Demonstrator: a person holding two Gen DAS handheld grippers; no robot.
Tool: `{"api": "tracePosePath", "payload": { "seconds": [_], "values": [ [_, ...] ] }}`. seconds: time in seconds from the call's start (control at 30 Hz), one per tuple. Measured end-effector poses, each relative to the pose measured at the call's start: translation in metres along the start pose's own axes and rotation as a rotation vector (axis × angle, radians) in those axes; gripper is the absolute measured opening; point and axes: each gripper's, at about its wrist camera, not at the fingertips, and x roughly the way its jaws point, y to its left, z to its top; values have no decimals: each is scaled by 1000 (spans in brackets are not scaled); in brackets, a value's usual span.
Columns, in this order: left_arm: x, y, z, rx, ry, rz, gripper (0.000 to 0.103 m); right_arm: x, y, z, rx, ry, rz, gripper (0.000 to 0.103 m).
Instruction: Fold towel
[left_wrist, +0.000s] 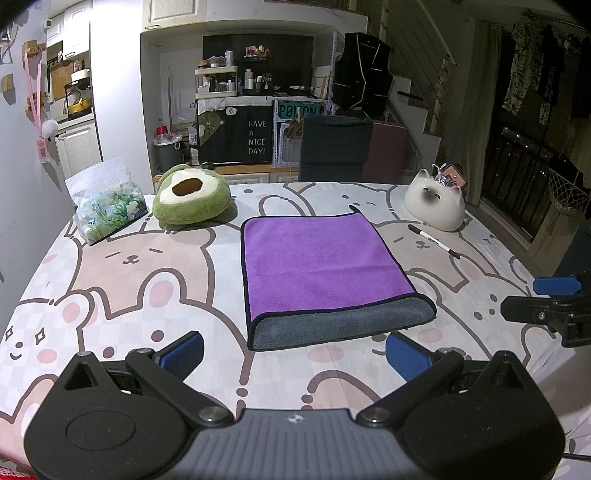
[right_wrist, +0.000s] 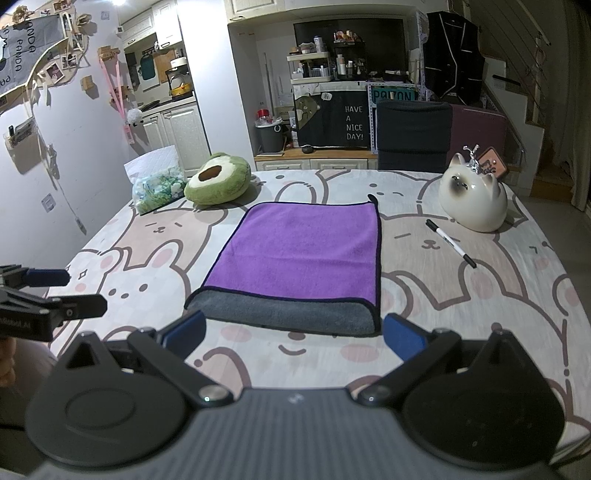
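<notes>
A purple towel (left_wrist: 321, 262) with a grey underside lies flat on the table, folded over so a grey strip (left_wrist: 343, 325) shows along its near edge. It also shows in the right wrist view (right_wrist: 306, 251). My left gripper (left_wrist: 295, 354) is open and empty, just short of the towel's near edge. My right gripper (right_wrist: 293, 336) is open and empty, also just short of the near edge. The right gripper shows at the right in the left wrist view (left_wrist: 546, 299); the left one shows at the left in the right wrist view (right_wrist: 55, 295).
On the rabbit-print tablecloth (left_wrist: 147, 280) stand an avocado plush (left_wrist: 190, 199), a tissue pack (left_wrist: 107, 214), a white cat figurine (left_wrist: 436, 206) and a black-capped pen (left_wrist: 434, 242). A dark chair (left_wrist: 336, 147) stands behind the table.
</notes>
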Motion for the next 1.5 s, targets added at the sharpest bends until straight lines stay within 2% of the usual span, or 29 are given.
{"api": "tracePosePath", "payload": {
  "seconds": [0.7, 1.03, 1.5],
  "values": [
    [0, -5, 3, 0, -2, 5, 103, -2, 2, 5, -35, -25, -13, 103],
    [12, 3, 36, -5, -26, 35, 103, 9, -9, 27, -50, -60, -21, 103],
    [53, 15, 74, 30, -36, 53, 103, 36, -30, 54, -74, -69, -33, 103]
  ]
}}
